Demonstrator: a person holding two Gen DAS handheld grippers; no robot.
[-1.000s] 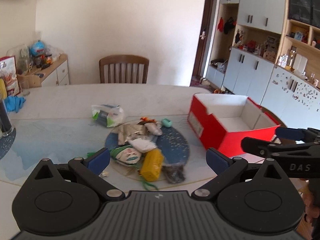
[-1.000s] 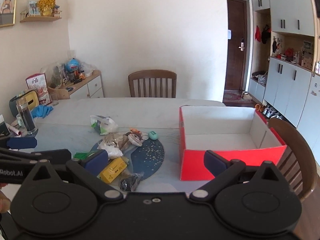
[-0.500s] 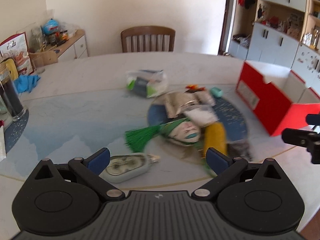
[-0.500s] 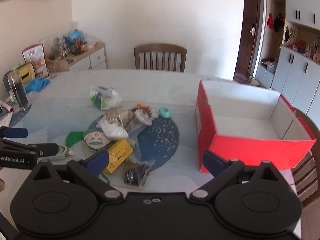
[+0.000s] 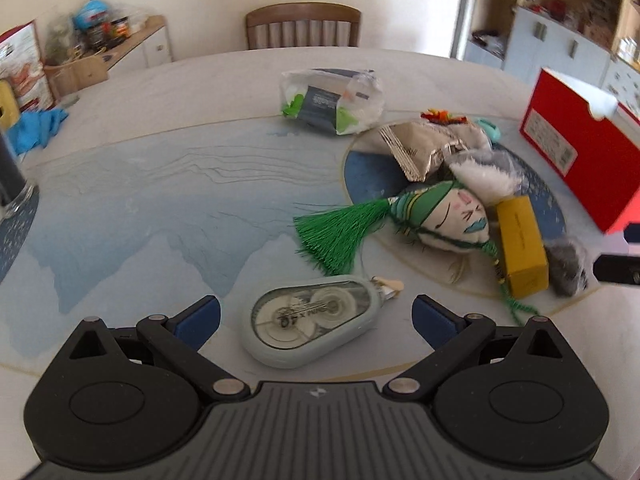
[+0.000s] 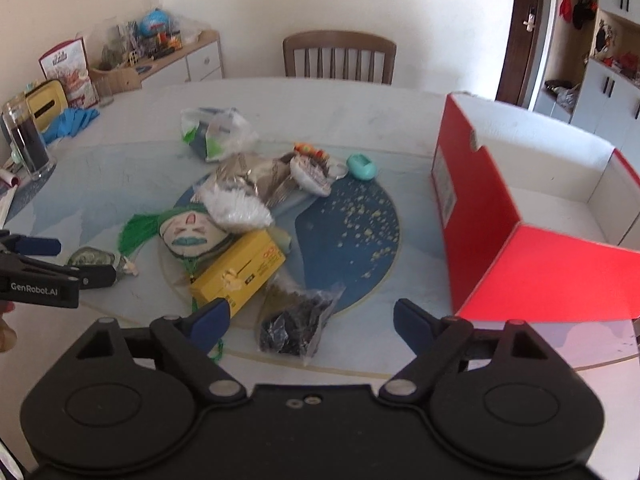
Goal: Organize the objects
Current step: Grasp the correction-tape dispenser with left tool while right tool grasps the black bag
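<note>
- Here, the left gripper (image 5: 316, 316) is wide open and holds nothing. A grey tape roller (image 5: 310, 320) lies flat on the surface (image 5: 160, 184) between its two blue fingertips (image 5: 198, 318), and neither one touches it.
- The clear window of the tape roller shows two white wheels. There is writing on it, but it is too blurry to read.
- The right gripper (image 6: 310, 320) is wide open too, with nothing in it. It hangs over a small clear bag of dark bits (image 6: 298, 322) that lies on the surface.
- In the right wrist view, the left gripper shows at the left edge, and the words "GenRobot.AI" are on its side.
- A yellow box (image 6: 240, 274) lies just beside the bag of dark bits. It has red and black print that I cannot read.
- A soft face toy with a green tassel (image 5: 432, 216) touches the yellow box.
- A bag of white stuff (image 6: 236, 208) leans on the face toy, and a silver packet (image 5: 420, 152) lies behind it.
- A small teal thing (image 6: 362, 167) sits near the far side of the pile, on the blue round mat (image 6: 360, 240).
- A clear bag with green and dark things inside (image 5: 330, 102) lies apart from the pile, nearer the chair (image 6: 340, 58).
- A red box (image 6: 532, 216) stands open on the right, well apart from the pile. It is white inside, and the part I can see has nothing in it. A white label is on its end, but the words are too small to read.
</note>
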